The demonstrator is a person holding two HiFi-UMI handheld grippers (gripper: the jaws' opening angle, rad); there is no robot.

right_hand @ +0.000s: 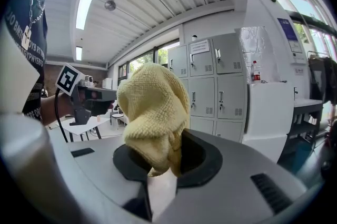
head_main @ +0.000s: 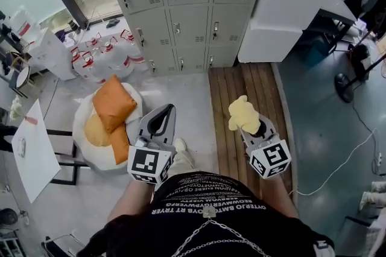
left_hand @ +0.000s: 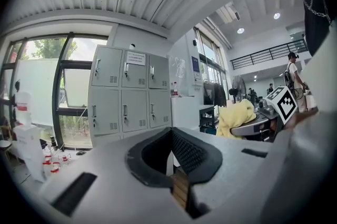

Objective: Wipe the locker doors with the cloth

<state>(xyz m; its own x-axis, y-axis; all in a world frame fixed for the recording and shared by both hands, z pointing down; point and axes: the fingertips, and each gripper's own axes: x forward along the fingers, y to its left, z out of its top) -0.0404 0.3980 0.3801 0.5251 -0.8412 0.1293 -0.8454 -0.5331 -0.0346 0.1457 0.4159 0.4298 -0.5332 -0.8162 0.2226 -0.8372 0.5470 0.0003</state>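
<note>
**Right claw**: jaws pressed together on the yellow cloth. They pinch it by its lower folds, and the bulk stands bunched above and ahead of the tips. Judgement: this leaves a padded face forward of the claw, fit to meet a door without the jaws touching metal.

**Left claw**: jaws drawn together, with nothing between them. It is held level beside the right claw. Judgement: it has no part in the present step and is kept clear.

**Locker doors**: grey, in stacked rows, well ahead of both claws and apart from the cloth. No contact is made. A white cabinet stands against them, ahead and to the right of the right claw. Orange cushions lie on the floor out to the left of the left claw.

**Progress (judged):** wiping has not begun and the cloth is only being carried. The next move calls for closing the gap to the doors and setting the bunched cloth flat on a panel.

**Risk (judged):** the door handles and locks stand proud and could snag the cloth. The pinch holds only a small fold, which may slip under pressure.
</note>
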